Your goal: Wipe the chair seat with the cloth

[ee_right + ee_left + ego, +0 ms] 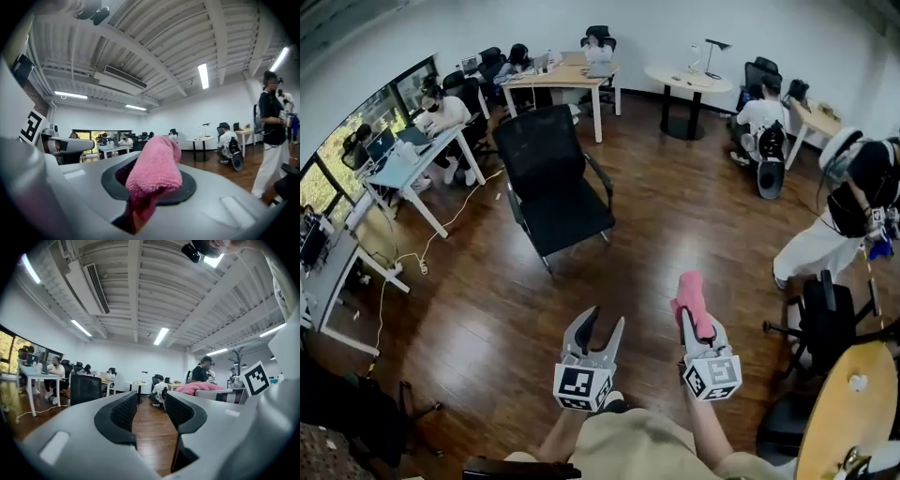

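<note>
Cloth: pink, bunched, and clenched in the right gripper, sticking out past its tips. The left gripper is just beside it, jaws apart and empty. The black chair stands ahead of both, well apart, a little to the left, with only bare wooden floor between. A standing person and another black chair are off to the right of the right gripper. The desks far left are partly cut off.

From the left gripper, the jaws are spread with only floor between them. The chair shows ahead to the left, its lower half hidden by the left jaw. The cloth peeks over the right jaw.

From the right gripper, the cloth fills the gap and hides the inner jaw faces. A round table and the standing person are ahead to the right.
</note>
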The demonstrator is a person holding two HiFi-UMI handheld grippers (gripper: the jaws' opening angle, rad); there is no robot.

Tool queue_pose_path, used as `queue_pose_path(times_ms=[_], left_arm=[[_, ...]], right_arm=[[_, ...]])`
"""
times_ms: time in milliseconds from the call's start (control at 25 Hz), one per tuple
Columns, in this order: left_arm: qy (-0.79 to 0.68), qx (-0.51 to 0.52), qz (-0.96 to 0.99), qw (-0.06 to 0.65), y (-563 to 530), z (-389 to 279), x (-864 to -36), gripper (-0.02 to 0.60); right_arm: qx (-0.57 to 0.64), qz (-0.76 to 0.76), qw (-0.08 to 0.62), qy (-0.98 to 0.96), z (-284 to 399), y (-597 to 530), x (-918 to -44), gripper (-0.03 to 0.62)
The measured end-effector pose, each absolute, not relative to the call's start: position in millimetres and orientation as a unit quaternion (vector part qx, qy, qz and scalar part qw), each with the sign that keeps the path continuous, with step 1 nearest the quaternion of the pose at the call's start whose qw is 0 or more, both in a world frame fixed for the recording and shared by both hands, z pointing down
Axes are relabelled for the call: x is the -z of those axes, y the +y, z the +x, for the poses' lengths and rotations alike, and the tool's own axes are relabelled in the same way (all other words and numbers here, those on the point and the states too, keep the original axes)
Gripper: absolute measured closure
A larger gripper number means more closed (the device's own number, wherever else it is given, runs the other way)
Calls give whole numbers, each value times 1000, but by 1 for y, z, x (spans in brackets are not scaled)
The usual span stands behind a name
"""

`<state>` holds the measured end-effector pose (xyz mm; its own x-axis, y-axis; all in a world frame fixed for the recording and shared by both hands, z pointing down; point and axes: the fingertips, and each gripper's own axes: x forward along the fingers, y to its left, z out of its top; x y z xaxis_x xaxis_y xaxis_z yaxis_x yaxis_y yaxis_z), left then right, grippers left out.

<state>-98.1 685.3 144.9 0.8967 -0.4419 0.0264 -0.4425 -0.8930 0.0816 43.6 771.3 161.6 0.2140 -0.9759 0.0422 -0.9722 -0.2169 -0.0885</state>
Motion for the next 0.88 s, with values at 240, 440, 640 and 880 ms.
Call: queue_pose_path(times_ms=[240,440,640,880], left_arm=[[-309,-4,950,45,588,-124,-145,407],[-359,-16,931,69,539,-129,-163,407],[-403,-21,912,75,488,-100,-172,407],[-452,-13,890,58,437,-41,-154,407]], right_arm=[[57,-714,17,697,12,656,-162,530],[85,-691,10,717,28,602,-180,530],[80,-635,4,768,55,536,-190,530],[71,-570,6,818,106,459,-174,530]])
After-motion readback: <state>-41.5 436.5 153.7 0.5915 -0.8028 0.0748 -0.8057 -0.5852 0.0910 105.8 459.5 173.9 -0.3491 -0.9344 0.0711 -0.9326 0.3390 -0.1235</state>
